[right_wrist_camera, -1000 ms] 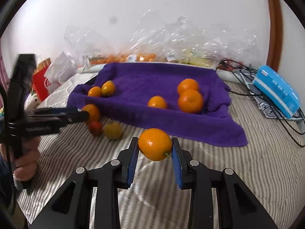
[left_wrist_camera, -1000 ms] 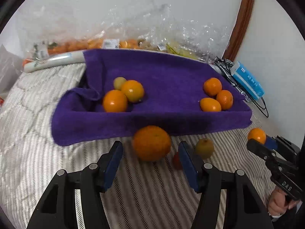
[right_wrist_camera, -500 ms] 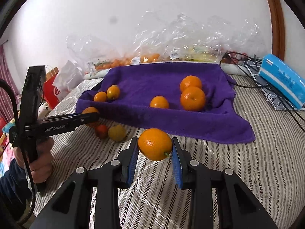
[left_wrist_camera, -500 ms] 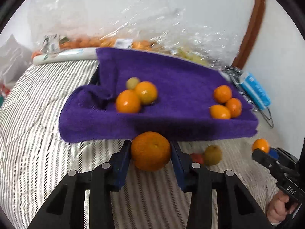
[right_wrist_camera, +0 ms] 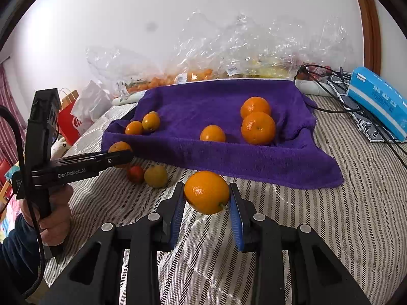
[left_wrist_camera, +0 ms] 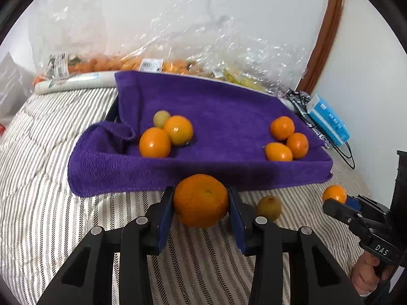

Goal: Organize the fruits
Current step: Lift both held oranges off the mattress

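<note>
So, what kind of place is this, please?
Probably a bedroom at home, not a kitchen. The fruit lies on a striped quilt like a bed cover, with a purple towel spread over it, and a tissue pack and cables lie beside the wall.

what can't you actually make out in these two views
- Small red fruit: clear in the right wrist view; in the left wrist view the held orange and a hand-held gripper finger hide nearly all of it.
- Produce in the clear plastic bags: crinkled glare blurs it in both views; label print too small.
- Blue box: lettering too small, right end cut off by the right wrist view's edge.
- Yellow-green fruit: partly hidden behind two oranges.
</note>
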{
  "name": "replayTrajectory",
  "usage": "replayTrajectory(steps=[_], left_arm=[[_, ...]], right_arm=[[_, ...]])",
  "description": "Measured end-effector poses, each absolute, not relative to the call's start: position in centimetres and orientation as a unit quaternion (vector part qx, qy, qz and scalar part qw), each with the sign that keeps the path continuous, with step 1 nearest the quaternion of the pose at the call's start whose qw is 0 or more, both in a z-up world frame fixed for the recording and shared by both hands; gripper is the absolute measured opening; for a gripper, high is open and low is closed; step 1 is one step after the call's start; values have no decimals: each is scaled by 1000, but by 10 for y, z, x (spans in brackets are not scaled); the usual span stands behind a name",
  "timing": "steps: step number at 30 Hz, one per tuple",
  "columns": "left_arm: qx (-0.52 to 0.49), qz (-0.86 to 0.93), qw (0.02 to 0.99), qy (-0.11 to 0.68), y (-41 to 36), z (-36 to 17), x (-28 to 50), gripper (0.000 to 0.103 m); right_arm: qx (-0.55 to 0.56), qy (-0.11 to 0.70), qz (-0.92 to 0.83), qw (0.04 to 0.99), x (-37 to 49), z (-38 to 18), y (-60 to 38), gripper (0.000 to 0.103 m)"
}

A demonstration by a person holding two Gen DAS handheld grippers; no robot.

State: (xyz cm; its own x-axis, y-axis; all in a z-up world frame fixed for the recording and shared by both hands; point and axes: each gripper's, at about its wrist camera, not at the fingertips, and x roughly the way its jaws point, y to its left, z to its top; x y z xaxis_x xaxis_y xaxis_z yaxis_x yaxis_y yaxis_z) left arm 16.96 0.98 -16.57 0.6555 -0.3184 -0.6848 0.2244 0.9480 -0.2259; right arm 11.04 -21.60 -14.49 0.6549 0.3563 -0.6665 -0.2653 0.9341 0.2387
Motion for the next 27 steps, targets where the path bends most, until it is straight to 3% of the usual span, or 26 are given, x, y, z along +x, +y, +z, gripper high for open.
replayTrajectory(steps=[27], left_arm=[[-58,-155,928,335,7,-152,156,39]], right_arm=[[83,354,164,917,104,-140,-221,33]])
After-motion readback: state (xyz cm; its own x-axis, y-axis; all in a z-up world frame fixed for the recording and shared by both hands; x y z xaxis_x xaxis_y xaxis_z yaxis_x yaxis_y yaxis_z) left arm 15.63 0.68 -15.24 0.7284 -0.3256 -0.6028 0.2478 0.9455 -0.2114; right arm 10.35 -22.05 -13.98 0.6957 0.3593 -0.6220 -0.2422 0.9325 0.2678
